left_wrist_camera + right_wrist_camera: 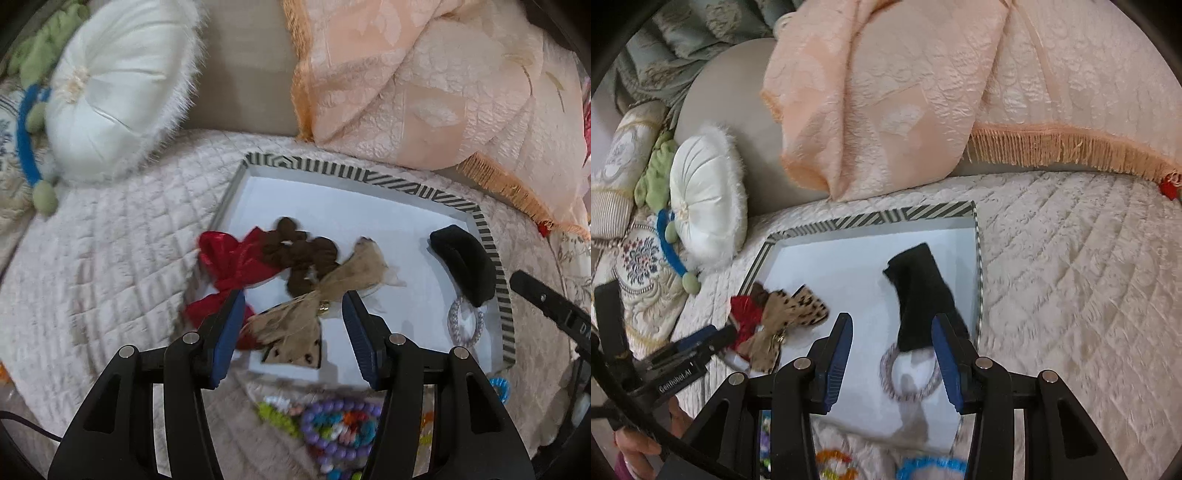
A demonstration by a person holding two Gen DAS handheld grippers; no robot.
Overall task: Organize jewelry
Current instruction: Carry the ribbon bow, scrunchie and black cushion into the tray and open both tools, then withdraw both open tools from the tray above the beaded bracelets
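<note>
Two grippers hover with jaws apart and empty over a white tray with a black-and-white striped rim point(495, 258), which sits on a quilted cream bedspread point(110, 258); motion blur softens the near edge, where colourful bead bracelets point(340, 428) lie partly hidden behind the left gripper point(293, 314). Just ahead of that gripper's blue-padded tips lies a heap of fabric bows, a shiny red one point(229, 266), a fuzzy brown one point(303, 254) and a sheer tan one point(332, 291). The right gripper point(892, 332) brackets a black velvet pouch point(919, 295) overlapping a twisted lilac cord ring point(908, 373).
</note>
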